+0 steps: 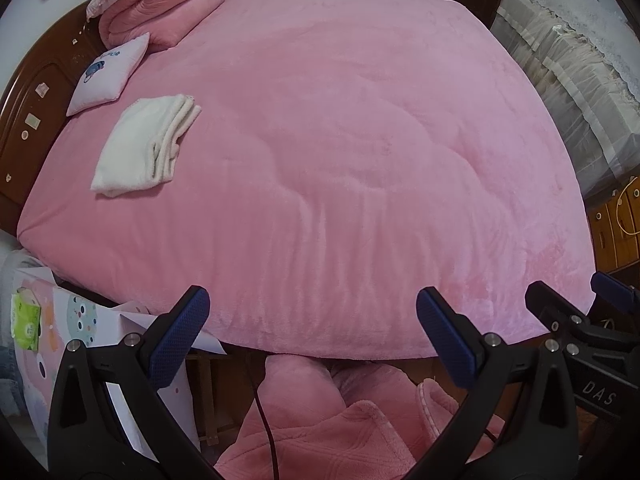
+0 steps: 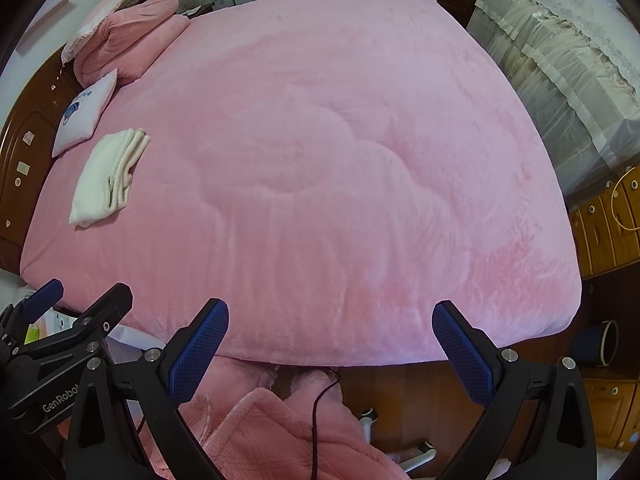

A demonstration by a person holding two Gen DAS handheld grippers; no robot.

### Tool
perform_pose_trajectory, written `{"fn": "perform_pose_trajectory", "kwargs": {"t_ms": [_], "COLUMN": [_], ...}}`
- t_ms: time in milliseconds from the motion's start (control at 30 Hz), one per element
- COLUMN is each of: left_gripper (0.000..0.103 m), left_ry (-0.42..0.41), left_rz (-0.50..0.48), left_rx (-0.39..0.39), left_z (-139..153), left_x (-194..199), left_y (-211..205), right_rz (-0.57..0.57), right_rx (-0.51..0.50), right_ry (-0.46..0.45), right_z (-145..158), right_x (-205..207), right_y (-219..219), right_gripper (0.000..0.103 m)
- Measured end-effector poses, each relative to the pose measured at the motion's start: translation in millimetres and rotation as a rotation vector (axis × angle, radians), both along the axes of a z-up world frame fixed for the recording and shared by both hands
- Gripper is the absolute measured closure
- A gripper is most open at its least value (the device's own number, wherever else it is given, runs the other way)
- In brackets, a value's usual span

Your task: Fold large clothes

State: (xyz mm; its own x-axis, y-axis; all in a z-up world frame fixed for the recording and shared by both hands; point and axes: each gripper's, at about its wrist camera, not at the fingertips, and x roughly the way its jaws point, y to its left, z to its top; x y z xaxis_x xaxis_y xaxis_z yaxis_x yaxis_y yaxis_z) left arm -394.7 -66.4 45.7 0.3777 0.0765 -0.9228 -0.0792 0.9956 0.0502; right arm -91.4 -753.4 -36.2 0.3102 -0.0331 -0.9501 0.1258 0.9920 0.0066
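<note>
At the far left we see a dark wooden headboard (image 1: 28, 120), glossy and curved, dotted with small stickers. Against it leans a small white cushion (image 1: 110, 76) with a blue print, and behind that a bundled pink quilt (image 1: 160, 12), thick and plush, with a frilled pillow on top. Just in front of the cushion lies a folded white garment (image 1: 144, 148), soft and fleecy, squared into a flat rectangle with its layered edges stacked along the right side; it rests on the left part of the bed, well apart from both grippers. We find it again in the right wrist view (image 2: 106, 178), in the same spot.

Across the middle spreads the pink blanket (image 1: 340, 160), a velvety, quilted sheet with faint stitched curves, covering the whole bed smoothly.

Our left gripper (image 1: 312, 332) hovers at the near edge of the bed, its black arms and blue textured pads spread wide, holding nothing. Our right gripper (image 2: 330, 344) is likewise spread apart and empty. Below them we see pink fleece clothing (image 2: 272, 432), rumpled, with a thin dark cable (image 2: 320, 408) crossing it.

To the right stands furniture draped in sheer, lace-edged cloth (image 2: 560, 68), with wooden drawers (image 2: 608, 232) beneath.
</note>
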Motion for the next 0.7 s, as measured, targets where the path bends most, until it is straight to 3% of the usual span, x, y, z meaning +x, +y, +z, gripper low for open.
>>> {"fn": "perform_pose_trajectory", "kwargs": {"t_ms": [400, 700], "left_gripper": [0.0, 0.0], "left_ry": [-0.019, -0.015], "left_rz": [-0.018, -0.087], "left_rx": [0.027, 0.065], "left_z": [5.8, 10.5], "left_x": [-4.2, 3.7], "left_y": [-5.5, -18.9], "right_rz": [-0.009, -0.051], "right_rx": [0.013, 0.012], "right_ry": [-0.012, -0.023], "right_z": [3.0, 7.5], "right_x": [-6.5, -10.5], "right_y": [-3.9, -13.3], "right_gripper": [0.0, 0.0]}}
